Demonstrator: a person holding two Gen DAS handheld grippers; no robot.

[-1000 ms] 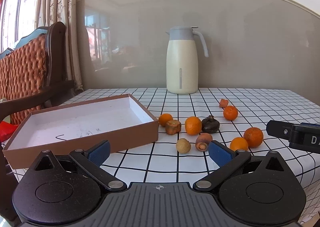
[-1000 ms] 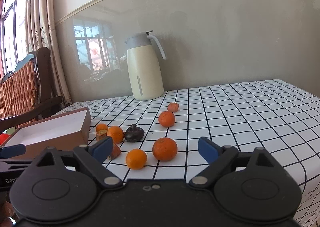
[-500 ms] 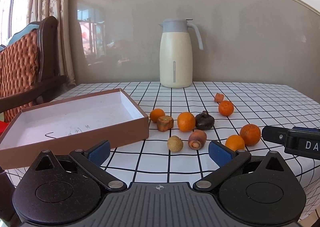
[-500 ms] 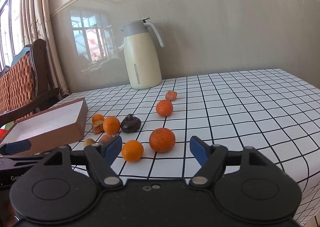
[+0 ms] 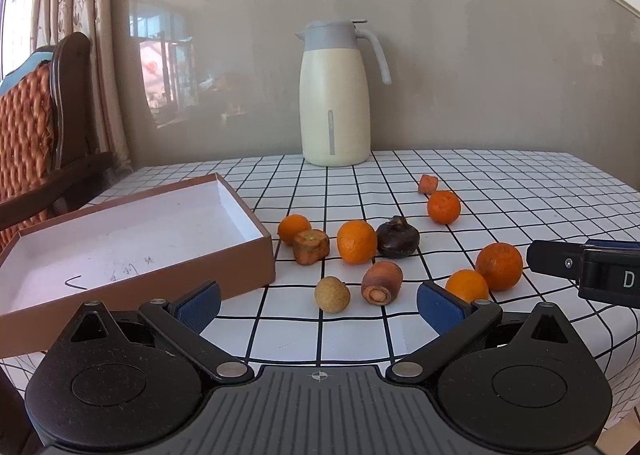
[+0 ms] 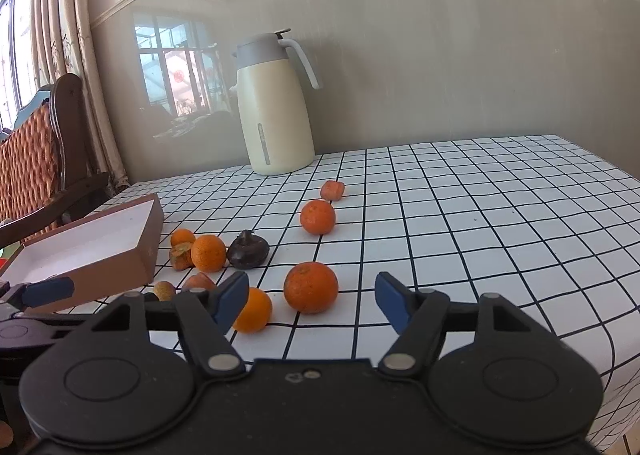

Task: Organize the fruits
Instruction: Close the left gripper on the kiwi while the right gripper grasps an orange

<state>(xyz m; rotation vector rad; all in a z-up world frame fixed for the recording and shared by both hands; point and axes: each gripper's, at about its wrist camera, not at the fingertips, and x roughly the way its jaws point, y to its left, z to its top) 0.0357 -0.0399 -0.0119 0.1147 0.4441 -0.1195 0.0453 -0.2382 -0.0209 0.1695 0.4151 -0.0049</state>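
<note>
Several oranges, carrot pieces, a dark mangosteen (image 5: 398,242) and a small tan longan (image 5: 332,293) lie on the checked tablecloth. An empty brown box (image 5: 132,239) with a white inside stands at the left. My left gripper (image 5: 318,305) is open and empty, low over the front edge, with the longan and a carrot piece (image 5: 381,282) just ahead. My right gripper (image 6: 312,297) is open and empty, an orange (image 6: 311,287) between its fingertips just ahead. Another orange (image 6: 253,309) lies by its left finger. The right gripper also shows in the left wrist view (image 5: 588,269).
A cream thermos jug (image 5: 335,95) stands at the back of the table by the wall. A wooden chair with an orange cushion (image 5: 28,127) is at the left. The checked tablecloth (image 6: 480,215) stretches to the right; its front edge is near both grippers.
Both grippers have moved forward towards the fruit, which now looks nearer. The right gripper has closed in on the front orange. Both stay open.
</note>
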